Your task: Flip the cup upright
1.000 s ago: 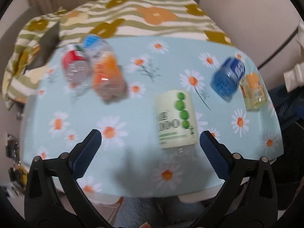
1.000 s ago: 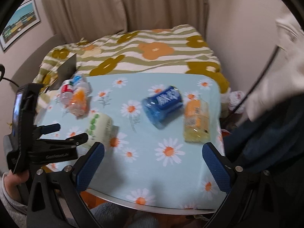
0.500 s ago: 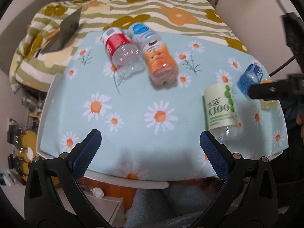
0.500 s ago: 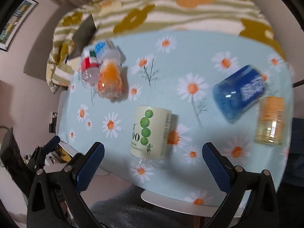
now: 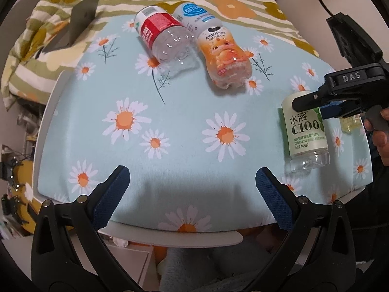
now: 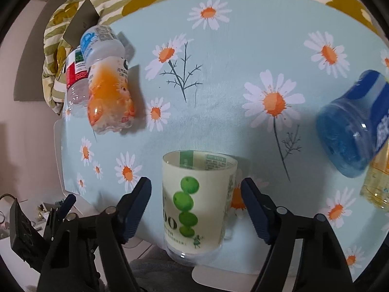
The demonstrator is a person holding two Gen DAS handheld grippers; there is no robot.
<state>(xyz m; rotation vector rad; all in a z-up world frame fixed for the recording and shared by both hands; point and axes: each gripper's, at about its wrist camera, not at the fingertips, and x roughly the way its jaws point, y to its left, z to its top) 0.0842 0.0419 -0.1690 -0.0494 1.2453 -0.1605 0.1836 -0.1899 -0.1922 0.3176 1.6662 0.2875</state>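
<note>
Lowered since earlier, right hand-held gripper point(image 6: 195, 209) straddles edge-side cup point(image 6: 197, 204), jaws released.

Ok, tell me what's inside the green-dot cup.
Nothing visible: the green-dot cup lies on its side, its open mouth showing only the label's printed back. The clear base looks empty; the interior behind the label is hidden.
</note>
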